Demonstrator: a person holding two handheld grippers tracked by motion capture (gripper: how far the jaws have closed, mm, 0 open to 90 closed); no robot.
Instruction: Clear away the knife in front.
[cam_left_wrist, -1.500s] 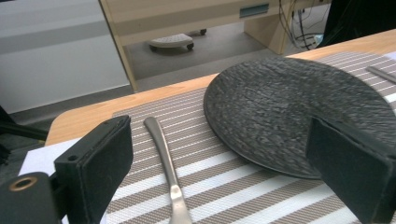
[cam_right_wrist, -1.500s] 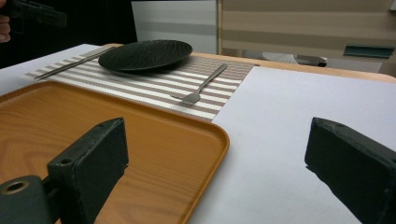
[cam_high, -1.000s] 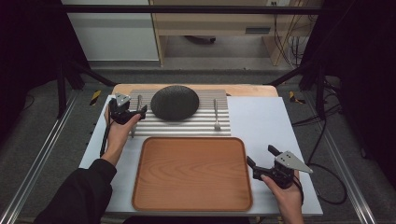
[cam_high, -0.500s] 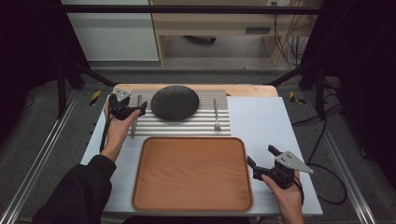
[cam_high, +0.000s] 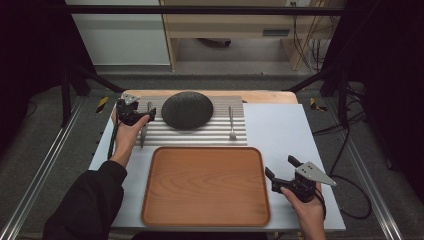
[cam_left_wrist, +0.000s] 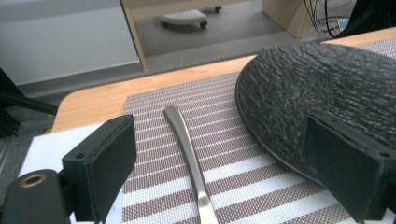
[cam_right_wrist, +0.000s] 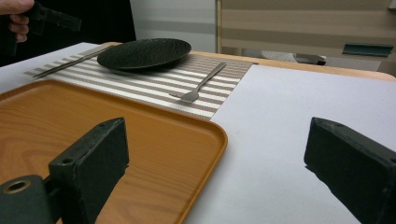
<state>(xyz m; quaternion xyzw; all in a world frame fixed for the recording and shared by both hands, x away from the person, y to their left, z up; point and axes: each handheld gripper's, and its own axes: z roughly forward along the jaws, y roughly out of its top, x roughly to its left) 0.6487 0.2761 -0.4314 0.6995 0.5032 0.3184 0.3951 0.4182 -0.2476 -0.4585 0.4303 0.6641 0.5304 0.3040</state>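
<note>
between left claw (cam_left_wrist: 224, 172) jaws, knife (cam_left_wrist: 187, 149), seemingly untouched

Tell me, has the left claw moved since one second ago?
Yes. The left claw has moved slightly toward the far edge of the striped mat, staying open above the knife beside the black plate.

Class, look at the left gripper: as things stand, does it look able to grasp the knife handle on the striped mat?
Probably yes. The left gripper has its jaws open on either side of the knife, with only the striped mat beneath. The black plate lies close beside the right jaw and might be nudged.
</note>
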